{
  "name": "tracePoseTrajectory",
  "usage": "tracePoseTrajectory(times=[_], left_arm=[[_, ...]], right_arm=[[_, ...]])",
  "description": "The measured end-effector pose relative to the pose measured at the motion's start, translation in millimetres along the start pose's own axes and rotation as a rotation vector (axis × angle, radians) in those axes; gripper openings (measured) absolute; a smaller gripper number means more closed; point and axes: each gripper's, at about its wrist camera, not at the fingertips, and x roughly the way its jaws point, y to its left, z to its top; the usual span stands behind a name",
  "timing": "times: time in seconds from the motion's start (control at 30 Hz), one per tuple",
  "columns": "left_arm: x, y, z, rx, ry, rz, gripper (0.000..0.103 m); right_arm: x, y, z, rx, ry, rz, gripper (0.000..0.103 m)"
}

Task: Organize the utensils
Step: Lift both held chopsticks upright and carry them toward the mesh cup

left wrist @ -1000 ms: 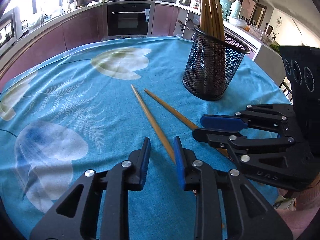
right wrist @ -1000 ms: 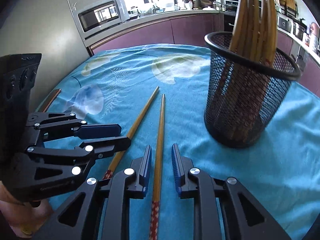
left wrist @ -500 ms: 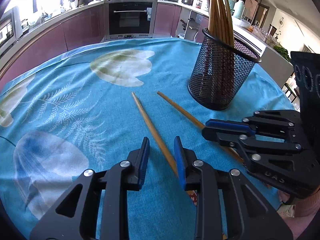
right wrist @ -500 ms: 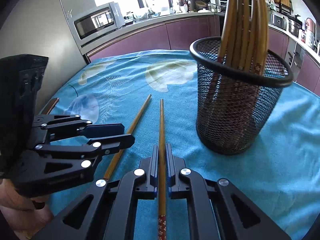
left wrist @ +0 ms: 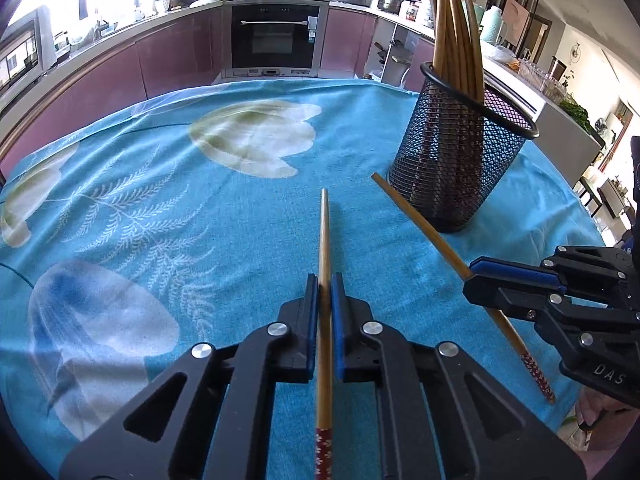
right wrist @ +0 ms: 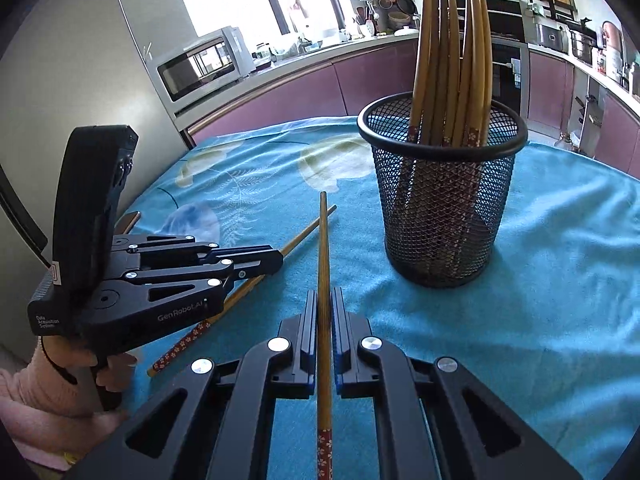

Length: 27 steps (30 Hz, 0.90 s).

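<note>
Left tool [left wrist: 325, 292] pinches 1 chopstick [left wrist: 324, 248]; right tool [right wrist: 325, 308] pinches another chopstick [right wrist: 323, 264]. The mesh holder [right wrist: 440, 208] stands near the table's [left wrist: 120, 208] far edge, holding more chopsticks [right wrist: 452, 60].

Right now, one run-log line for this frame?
left gripper: shut on left chopstick | right gripper: shut on right chopstick | mesh holder: upright, holds chopsticks | both not yet binned
</note>
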Motion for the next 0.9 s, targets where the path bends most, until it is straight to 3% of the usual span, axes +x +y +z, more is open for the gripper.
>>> tracePoseTrajectory(times=[0.9], left_arm=[[-86.4,-7.9,-5.6,-0.006,-0.152,-0.187,0.007]], right_arm=[[-44.9,4.2,6.8,0.010,-0.137,0.055,0.006]])
